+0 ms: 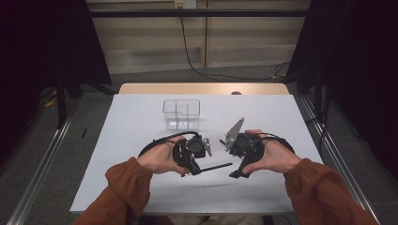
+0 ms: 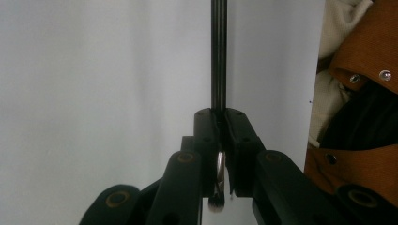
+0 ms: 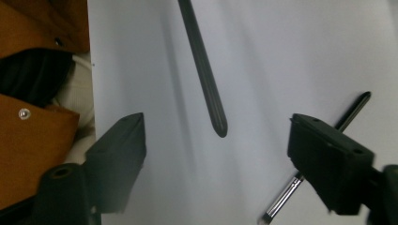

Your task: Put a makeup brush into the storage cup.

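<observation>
high view: above the person's side, facing 12 o'clock and down on the white table | left gripper view: close along its jaws over the tabletop | right gripper view: likewise close | shared: black rod near the table's 6 o'clock edge

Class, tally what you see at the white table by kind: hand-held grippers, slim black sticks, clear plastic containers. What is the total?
Hand-held black two-jaw grippers: 2 (left gripper, right gripper)
Slim black sticks: 2 (held stick, lying stick)
Clear plastic divided container: 1
Total: 5
</observation>
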A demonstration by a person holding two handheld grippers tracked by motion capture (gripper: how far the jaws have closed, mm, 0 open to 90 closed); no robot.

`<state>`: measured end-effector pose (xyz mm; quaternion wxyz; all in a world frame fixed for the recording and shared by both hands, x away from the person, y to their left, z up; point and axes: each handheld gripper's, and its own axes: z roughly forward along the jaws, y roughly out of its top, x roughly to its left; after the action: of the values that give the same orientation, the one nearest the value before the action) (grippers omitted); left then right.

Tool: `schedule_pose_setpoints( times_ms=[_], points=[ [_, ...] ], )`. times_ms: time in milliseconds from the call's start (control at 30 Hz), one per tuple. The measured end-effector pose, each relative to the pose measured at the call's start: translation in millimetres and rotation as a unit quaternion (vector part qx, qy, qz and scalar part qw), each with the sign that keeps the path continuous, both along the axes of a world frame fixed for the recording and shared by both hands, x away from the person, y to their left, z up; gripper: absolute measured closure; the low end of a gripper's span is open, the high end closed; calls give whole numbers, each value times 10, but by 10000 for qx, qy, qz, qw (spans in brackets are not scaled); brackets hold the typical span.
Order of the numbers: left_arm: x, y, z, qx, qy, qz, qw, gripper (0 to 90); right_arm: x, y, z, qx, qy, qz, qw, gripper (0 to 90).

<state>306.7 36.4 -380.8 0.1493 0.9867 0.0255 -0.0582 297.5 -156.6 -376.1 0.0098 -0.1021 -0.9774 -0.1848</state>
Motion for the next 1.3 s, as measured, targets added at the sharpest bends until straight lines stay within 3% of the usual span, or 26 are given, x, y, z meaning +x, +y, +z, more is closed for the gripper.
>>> schedule_pose_setpoints(
  times_ms=[100,200,500,767,1200,1300],
  points=[
    [-17,-6,-18,-54,-27,80,9999,842,22,27,-27,-108,30,36,9999,266],
    [-8,-12,-14,-1,24,-20,10000,842,37,45,-36,-97,-7,136,9999,315],
    [-24,-37,-33,-11,-85,-13,10000,842,66,104,-51,-137,158,358,9991,484],
    [-22,-39,-46,-5,-59,-61,10000,841,97,131,-85,-121,224,375,9990,613],
    [-31,-25,-50,-86,-101,-85,9999,841,101,196,-126,-126,206,487,9985,730],
    [-16,-24,-44,-25,-109,-153,9998,841,98,201,-133,-115,253,510,9983,766]
  ],
)
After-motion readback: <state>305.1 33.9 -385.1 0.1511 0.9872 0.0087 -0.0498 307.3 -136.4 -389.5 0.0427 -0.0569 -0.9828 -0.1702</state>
